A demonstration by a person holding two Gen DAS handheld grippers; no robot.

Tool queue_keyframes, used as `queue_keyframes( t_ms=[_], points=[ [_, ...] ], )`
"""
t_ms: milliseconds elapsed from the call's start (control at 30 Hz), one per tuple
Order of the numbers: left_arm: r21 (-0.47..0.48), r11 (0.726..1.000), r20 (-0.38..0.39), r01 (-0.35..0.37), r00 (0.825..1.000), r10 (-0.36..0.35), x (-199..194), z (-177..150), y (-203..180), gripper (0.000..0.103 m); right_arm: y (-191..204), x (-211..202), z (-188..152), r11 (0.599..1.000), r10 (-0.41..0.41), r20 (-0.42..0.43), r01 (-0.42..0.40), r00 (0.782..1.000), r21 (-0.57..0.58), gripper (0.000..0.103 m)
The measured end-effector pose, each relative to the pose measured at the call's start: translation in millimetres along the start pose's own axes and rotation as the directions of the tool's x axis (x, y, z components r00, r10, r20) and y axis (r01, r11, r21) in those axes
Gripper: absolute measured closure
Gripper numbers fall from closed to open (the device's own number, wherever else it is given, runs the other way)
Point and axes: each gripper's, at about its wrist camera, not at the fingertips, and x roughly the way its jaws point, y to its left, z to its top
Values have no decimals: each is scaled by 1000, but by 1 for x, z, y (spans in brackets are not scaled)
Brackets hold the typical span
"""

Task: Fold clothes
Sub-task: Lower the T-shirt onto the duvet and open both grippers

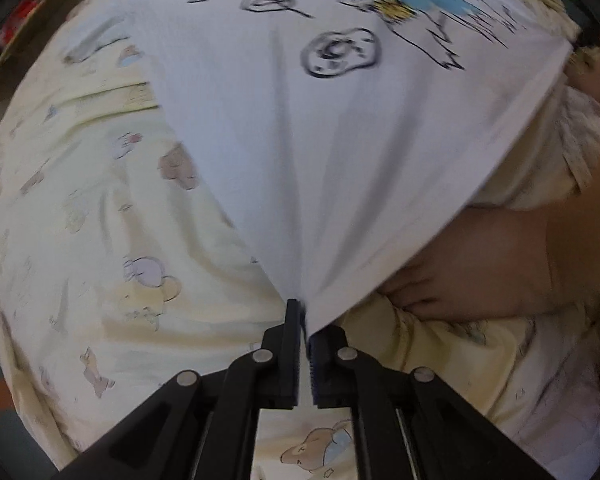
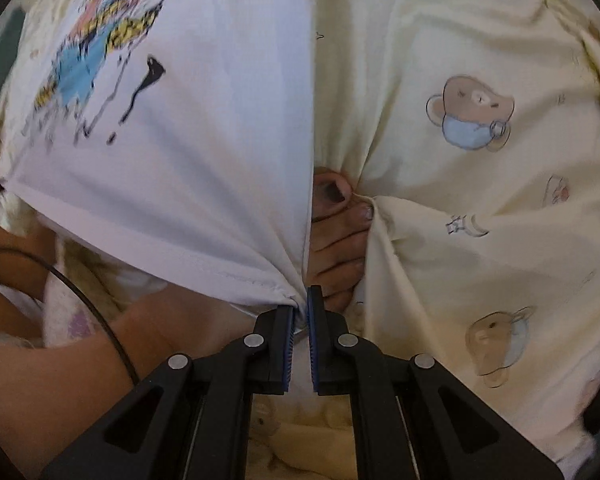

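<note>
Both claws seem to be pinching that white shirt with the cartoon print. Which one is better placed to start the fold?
Probably the left claw. Both are shut on corners of the white cartoon-print T-shirt, but bare toes poke from the pale yellow bear-print sheet right behind the right claw.

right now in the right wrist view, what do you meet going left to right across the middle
black cable → white printed t-shirt → bare toes → yellow bear-print sheet
</note>
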Motion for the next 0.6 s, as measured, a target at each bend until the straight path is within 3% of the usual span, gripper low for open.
queue_keyframes(
  t_ms=[33, 67, 100, 133, 233, 400, 467, 600],
  points=[
    [-20, 1000, 16, -10, 1000, 10, -4, 0, 5, 71, -5, -2, -1, 1000, 15, 5, -15, 1000, 21, 75],
    [-41, 999, 33, -19, 999, 21, -9, 0, 10, 60, -11, -4, -2, 999, 30, 10, -31, 999, 43, 67],
    [-61, 998, 49, -29, 998, 32, -13, -1, 15, 57, -16, -6, -4, 997, 45, 16, -46, 999, 64, 45],
    [-75, 997, 59, -18, 998, 22, -18, -2, 21, 57, -22, -8, -5, 994, 60, 21, -62, 998, 85, 29],
    [-96, 995, 88, 6, 996, 3, -35, -6, 37, 54, -37, -15, -9, 986, 93, 35, -97, 995, 134, 28],
    [-72, 997, 106, 25, 994, -17, -65, -9, 60, 47, -60, -32, -18, 996, 46, -24, -44, 999, 74, 28],
    [-77, 995, 101, 65, 993, -57, -68, -24, 58, 44, -68, -45, -8, 997, 19, -4, -18, 1000, 79, 28],
    [-63, 997, 60, 47, 997, -43, -58, -23, 49, 39, -72, -69, 32, 997, -14, 119, 5, 993, 73, 28]
  ],
)
